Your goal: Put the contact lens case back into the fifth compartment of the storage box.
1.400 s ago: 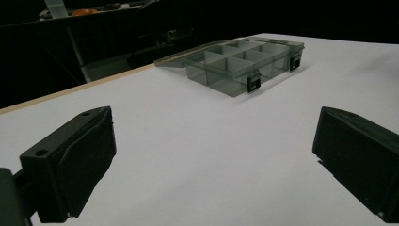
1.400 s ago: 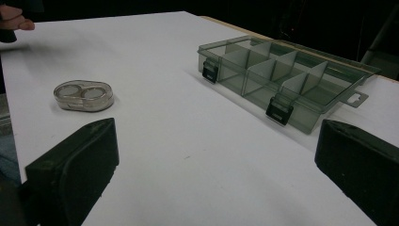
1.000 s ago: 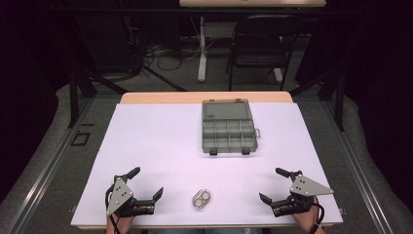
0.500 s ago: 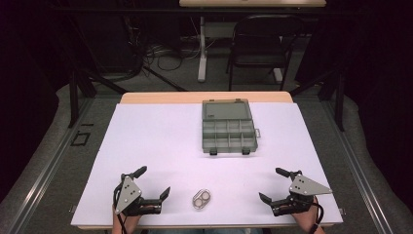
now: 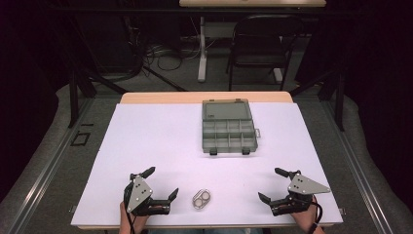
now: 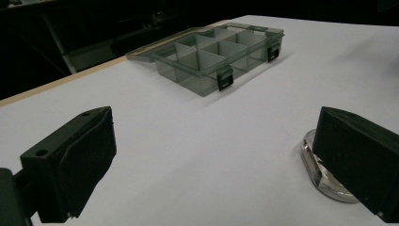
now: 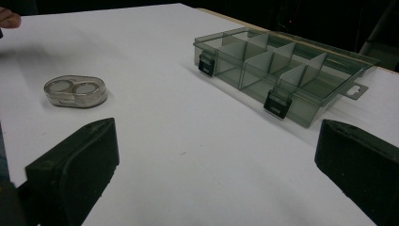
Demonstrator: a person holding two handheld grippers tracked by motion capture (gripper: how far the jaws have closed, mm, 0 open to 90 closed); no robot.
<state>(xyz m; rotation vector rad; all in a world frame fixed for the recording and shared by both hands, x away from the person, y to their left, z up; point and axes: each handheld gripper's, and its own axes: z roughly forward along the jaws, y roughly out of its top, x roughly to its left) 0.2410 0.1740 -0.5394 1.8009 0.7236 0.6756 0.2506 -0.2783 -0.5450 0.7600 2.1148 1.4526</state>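
1. The high view shows the left gripper (image 5: 161, 185) and right gripper (image 5: 272, 186) at the near edge of the white table (image 5: 160, 136), both with jaws spread and empty.
2. A small clear case (image 5: 201, 198) lies between them, nearer the left gripper.
3. The right gripper view shows the open organizer box (image 7: 282, 70) with its dividers and black latches; it sits at the far middle of the table.
4. In the left gripper view, one jaw partly hides the case.
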